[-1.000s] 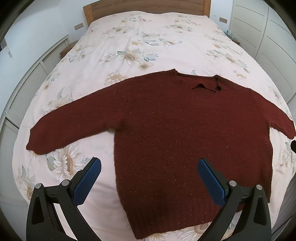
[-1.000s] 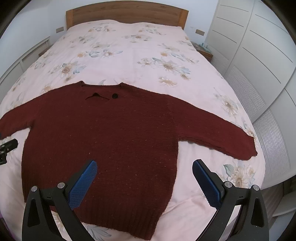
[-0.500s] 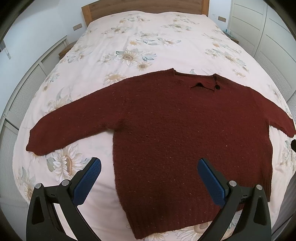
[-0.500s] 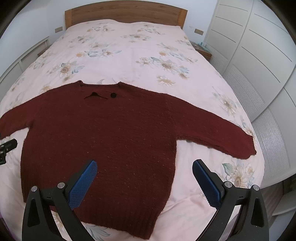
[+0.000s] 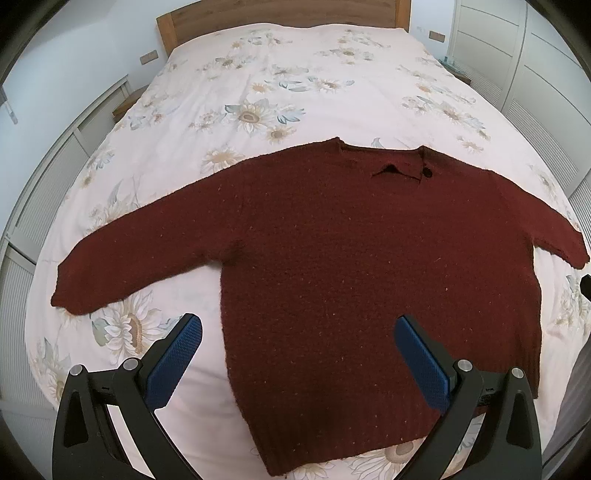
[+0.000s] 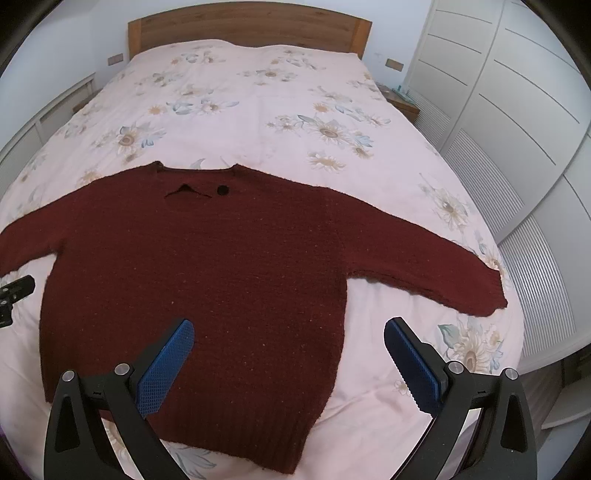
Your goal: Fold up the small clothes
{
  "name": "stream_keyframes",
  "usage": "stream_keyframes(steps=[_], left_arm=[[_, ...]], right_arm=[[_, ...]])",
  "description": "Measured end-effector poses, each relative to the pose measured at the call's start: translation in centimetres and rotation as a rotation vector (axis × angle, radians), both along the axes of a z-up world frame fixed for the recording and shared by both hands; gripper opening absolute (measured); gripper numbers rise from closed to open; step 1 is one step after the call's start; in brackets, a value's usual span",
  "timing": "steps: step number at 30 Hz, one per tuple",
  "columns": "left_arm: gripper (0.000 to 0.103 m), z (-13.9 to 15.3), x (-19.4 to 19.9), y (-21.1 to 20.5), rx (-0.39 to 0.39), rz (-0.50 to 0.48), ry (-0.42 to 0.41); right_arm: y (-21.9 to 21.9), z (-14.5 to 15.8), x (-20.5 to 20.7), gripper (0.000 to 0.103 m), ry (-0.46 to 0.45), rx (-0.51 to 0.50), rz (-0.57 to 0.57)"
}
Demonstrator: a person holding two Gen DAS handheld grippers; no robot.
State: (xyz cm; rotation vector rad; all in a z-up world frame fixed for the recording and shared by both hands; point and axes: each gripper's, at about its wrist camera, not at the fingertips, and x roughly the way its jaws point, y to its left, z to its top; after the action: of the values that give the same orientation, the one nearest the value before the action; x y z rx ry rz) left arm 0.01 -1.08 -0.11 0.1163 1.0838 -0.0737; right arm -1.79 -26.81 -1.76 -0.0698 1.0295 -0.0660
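A dark red knitted sweater (image 5: 351,258) lies flat and face up on the bed, sleeves spread to both sides, collar toward the headboard; it also shows in the right wrist view (image 6: 207,280). My left gripper (image 5: 298,325) is open and empty, hovering above the sweater's lower left side near the hem. My right gripper (image 6: 289,330) is open and empty, hovering above the sweater's lower right side. A small black button (image 6: 222,190) sits by the collar. The left sleeve cuff (image 5: 70,295) and the right sleeve cuff (image 6: 484,299) lie flat on the cover.
The bed (image 5: 295,74) has a pink floral cover and a wooden headboard (image 6: 247,27). White wardrobe doors (image 6: 517,110) stand along the right side. Low white panels (image 5: 44,184) run along the left. The other gripper's black tip (image 6: 14,295) shows at the left edge.
Both grippers have shifted only slightly; the sweater sits a little lower in the views. Jaws stay open and the sweater has not moved.
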Motion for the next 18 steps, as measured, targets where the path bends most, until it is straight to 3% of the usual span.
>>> stream_keyframes(steps=[18], left_arm=[[0.102,-0.36,0.55,-0.56,0.012,-0.007,0.015]], right_arm=[[0.33,-0.29,0.24,0.103,0.013,-0.013,0.007]])
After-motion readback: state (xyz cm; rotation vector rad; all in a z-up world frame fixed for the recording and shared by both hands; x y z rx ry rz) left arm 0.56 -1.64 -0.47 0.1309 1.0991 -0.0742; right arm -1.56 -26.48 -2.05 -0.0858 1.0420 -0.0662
